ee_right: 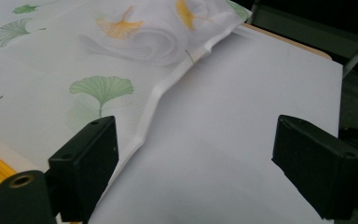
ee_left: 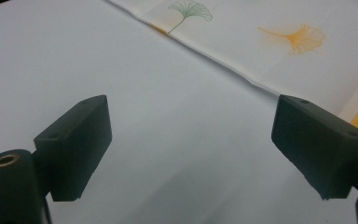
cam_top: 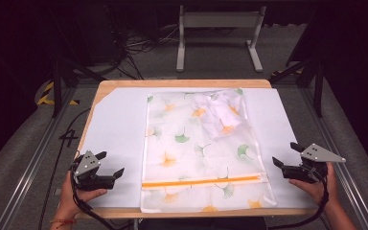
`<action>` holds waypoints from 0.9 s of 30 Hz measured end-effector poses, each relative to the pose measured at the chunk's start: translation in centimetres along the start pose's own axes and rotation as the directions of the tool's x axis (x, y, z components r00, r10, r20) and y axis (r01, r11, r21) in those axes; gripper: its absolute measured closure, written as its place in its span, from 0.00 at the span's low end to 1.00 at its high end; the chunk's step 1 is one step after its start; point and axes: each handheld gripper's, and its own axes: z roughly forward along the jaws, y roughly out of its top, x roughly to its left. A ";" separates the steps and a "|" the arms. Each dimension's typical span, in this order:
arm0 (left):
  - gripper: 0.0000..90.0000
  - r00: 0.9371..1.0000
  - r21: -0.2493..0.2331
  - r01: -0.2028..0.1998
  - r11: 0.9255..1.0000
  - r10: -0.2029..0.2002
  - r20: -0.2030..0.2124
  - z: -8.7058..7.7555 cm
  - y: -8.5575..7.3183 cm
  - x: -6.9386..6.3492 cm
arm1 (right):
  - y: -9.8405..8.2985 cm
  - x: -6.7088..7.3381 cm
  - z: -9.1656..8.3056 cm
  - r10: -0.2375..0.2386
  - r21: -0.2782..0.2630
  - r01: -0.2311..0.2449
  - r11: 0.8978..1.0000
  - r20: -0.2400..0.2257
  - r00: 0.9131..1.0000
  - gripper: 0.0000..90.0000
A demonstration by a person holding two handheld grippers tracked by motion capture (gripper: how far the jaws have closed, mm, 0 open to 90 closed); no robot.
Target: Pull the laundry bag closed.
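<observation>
A white mesh bag [cam_top: 196, 148] printed with green and orange ginkgo leaves lies flat in the middle of the table, an orange zipper [cam_top: 201, 181] running across its near end. Something white is bunched up inside it [cam_top: 219, 114] at the far right. My left gripper [cam_top: 111, 165] rests open on the white sheet left of the bag; its jaws stand wide apart, with the bag's edge [ee_left: 242, 74] beyond them. My right gripper [cam_top: 286, 154] is open right of the bag, nothing between its jaws. The bag's side seam [ee_right: 161, 100] runs just past the left jaw.
A white sheet [cam_top: 120, 124] covers most of the wooden table [cam_top: 182, 83]. The table's far edge [ee_right: 284, 42] shows past the bag. Metal frame rails run along both sides, and a grey stand [cam_top: 218, 21] and cables sit on the floor behind.
</observation>
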 end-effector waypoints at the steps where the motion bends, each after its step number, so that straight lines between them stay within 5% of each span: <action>1: 0.14 1.000 -0.003 0.010 1.000 -0.010 -0.003 -0.1 -0.2 0.1 | -0.3 -0.1 0.0 0.014 -0.002 -0.014 1.000 0.008 1.000 0.16; 7: 0.13 0.995 -0.079 0.100 0.992 -0.101 -0.004 -0.8 -1.5 0.4 | -1.6 -0.3 0.1 0.048 0.002 -0.048 0.999 0.043 0.998 0.16; 27: 0.13 0.996 -0.074 0.080 0.994 -0.081 -0.019 -0.3 -1.0 -0.4 | -2.2 1.1 -1.0 0.018 -0.024 -0.016 1.000 0.053 0.998 0.18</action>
